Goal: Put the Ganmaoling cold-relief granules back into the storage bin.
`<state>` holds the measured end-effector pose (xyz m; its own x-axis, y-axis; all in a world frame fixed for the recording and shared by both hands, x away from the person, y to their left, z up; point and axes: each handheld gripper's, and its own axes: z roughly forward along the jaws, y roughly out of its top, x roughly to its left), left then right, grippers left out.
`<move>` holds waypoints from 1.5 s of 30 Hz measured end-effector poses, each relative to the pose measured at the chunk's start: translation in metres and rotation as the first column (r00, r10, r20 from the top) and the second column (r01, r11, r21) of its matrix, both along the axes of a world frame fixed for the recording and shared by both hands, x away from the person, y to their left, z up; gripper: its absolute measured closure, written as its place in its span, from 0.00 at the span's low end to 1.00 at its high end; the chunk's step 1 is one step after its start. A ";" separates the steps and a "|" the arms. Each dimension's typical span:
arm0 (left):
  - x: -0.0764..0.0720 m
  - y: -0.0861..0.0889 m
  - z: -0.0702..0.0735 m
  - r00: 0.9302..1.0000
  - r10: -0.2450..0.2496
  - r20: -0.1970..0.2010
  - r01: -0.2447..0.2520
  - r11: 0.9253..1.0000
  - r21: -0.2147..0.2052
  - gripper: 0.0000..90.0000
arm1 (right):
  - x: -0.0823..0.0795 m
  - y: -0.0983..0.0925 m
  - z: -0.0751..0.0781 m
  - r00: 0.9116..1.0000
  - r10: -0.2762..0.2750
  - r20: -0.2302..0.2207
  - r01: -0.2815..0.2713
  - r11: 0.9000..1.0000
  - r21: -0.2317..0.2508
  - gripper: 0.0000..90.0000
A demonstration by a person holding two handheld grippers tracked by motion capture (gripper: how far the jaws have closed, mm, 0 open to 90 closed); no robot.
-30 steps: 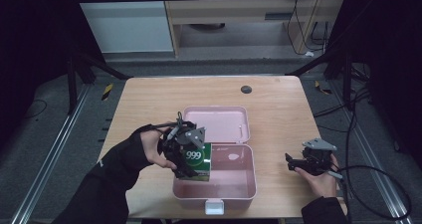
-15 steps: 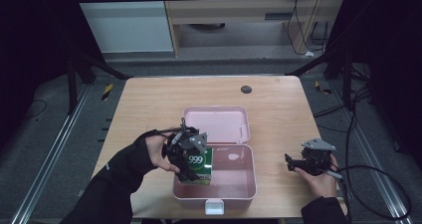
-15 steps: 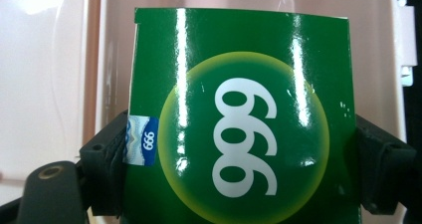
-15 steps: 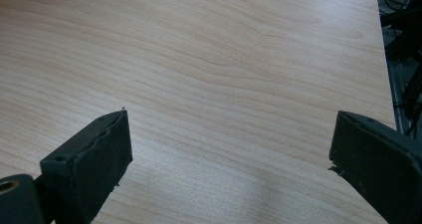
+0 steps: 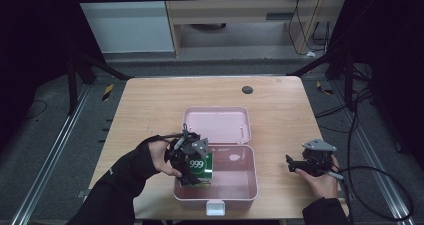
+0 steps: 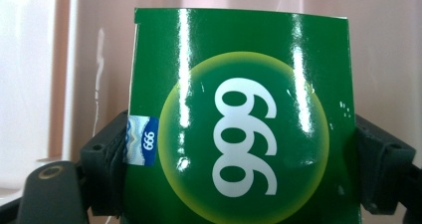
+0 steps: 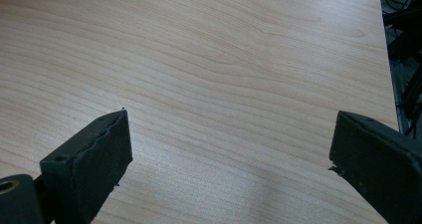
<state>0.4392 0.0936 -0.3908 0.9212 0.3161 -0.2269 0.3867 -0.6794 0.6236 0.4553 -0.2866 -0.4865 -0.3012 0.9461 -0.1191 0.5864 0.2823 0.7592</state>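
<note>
Your left gripper (image 5: 192, 166) pinches green box (image 5: 200, 169) by both side edges; box (image 6: 239, 129) stands upright, long axis vertical, low in left end of open pink case (image 5: 240, 192). Case floor directly beneath. Right gripper (image 5: 295, 164) spread, empty, on worktop (image 5: 145, 105) well right of case. Versus earlier frames: box sunk lower into case; right unchanged.

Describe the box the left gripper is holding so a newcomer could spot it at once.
Start at the wooden table and find the open pink case near its front edge. At the left end of the case's tray, the left gripper holds a small box upright between its fingers. It is the one glossy green thing there, with a white 999 in a yellow-green circle.
</note>
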 end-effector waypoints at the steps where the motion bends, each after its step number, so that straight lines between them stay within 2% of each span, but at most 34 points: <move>1: 0.000 0.000 -0.001 1.000 -0.004 0.001 0.004 1.000 0.007 0.16 | 0.000 0.000 0.000 1.000 0.000 -0.001 0.000 1.000 -0.001 0.04; 4: -0.002 -0.001 -0.009 0.999 0.040 -0.023 -0.040 0.999 -0.030 0.16 | 0.000 0.000 0.000 1.000 0.000 0.000 0.000 1.000 -0.002 0.04; 8: -0.003 -0.002 -0.016 0.997 0.072 -0.038 -0.074 0.996 -0.052 0.16 | 0.000 0.000 -0.001 1.000 0.001 -0.002 -0.001 1.000 -0.005 0.04; 15: -0.006 -0.003 -0.025 0.993 0.102 -0.054 -0.106 0.991 -0.083 0.16 | 0.000 0.001 -0.001 1.000 0.003 -0.003 -0.003 1.000 -0.007 0.04; 20: -0.006 -0.003 -0.029 0.993 0.102 -0.055 -0.106 0.991 -0.079 0.15 | 0.000 0.001 -0.001 1.000 0.004 -0.003 -0.004 1.000 -0.006 0.04; 25: -0.004 0.001 -0.033 0.996 0.080 -0.026 -0.081 0.996 -0.038 0.14 | 0.000 0.001 -0.001 1.000 0.005 -0.004 -0.005 1.000 -0.008 0.03; 27: -0.003 0.004 -0.030 0.997 0.065 -0.032 -0.066 0.997 -0.048 0.12 | 0.000 0.001 -0.001 1.000 0.005 -0.005 -0.005 1.000 -0.008 0.03; 28: -0.005 0.004 -0.025 0.995 0.091 -0.045 -0.095 0.990 -0.100 0.12 | 0.000 0.001 -0.001 1.000 0.005 -0.006 -0.005 1.000 -0.007 0.03; 30: -0.007 0.004 -0.020 0.991 0.120 -0.053 -0.126 0.982 -0.142 0.12 | 0.000 0.001 -0.001 1.000 0.006 -0.006 -0.006 1.000 -0.006 0.03; 32: -0.007 0.005 -0.017 0.992 0.118 -0.045 -0.123 0.982 -0.143 0.13 | 0.000 0.001 -0.001 1.000 0.007 -0.007 -0.007 1.000 -0.005 0.03; 33: -0.005 0.010 -0.011 0.996 0.084 -0.013 -0.085 0.988 -0.126 0.13 | 0.000 0.001 -0.001 1.000 0.006 -0.006 -0.007 1.000 -0.004 0.03; 36: -0.004 0.015 -0.005 0.998 0.064 0.005 -0.063 0.990 -0.127 0.15 | 0.000 0.000 -0.001 1.000 0.005 -0.002 -0.005 1.000 -0.005 0.03; 37: -0.004 0.018 0.002 0.997 0.075 0.011 -0.073 0.986 -0.151 0.16 | 0.000 0.000 0.000 1.000 0.005 -0.004 -0.005 1.000 -0.004 0.03; 38: -0.004 0.018 0.002 0.997 0.075 0.011 -0.073 0.986 -0.151 0.17 | 0.000 0.000 0.000 1.000 0.004 -0.004 -0.004 1.000 -0.003 0.03; 39: -0.005 0.021 0.009 0.996 0.090 0.009 -0.087 0.980 -0.181 0.18 | 0.000 0.000 -0.001 1.000 0.004 -0.005 -0.005 1.000 -0.003 0.03; 40: -0.005 0.021 0.009 0.996 0.090 0.009 -0.087 0.980 -0.181 0.19 | 0.000 0.000 -0.001 1.000 0.004 -0.005 -0.004 1.000 -0.002 0.03; 41: -0.004 0.026 0.016 0.995 0.094 0.025 -0.087 0.978 -0.187 0.20 | 0.000 0.000 0.000 1.000 0.004 -0.005 -0.004 1.000 -0.002 0.03; 42: -0.005 0.028 0.019 0.994 0.102 0.023 -0.096 0.975 -0.202 0.21 | 0.000 0.000 0.000 1.000 0.004 -0.005 -0.004 1.000 -0.001 0.03; 44: -0.005 0.030 0.022 0.994 0.107 0.025 -0.099 0.973 -0.206 0.22 | 0.000 0.000 0.000 1.000 0.002 -0.006 -0.002 1.000 0.000 0.03; 45: -0.006 0.032 0.025 0.993 0.115 0.028 -0.106 0.970 -0.220 0.23 | 0.000 0.000 0.000 1.000 0.001 -0.006 -0.001 1.000 0.001 0.03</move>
<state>0.4333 0.1257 -0.3661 0.8930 0.3636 -0.2651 0.4235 -0.4799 0.7684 0.4550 -0.2866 -0.4868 -0.3027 0.9459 -0.1167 0.5907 0.2823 0.7559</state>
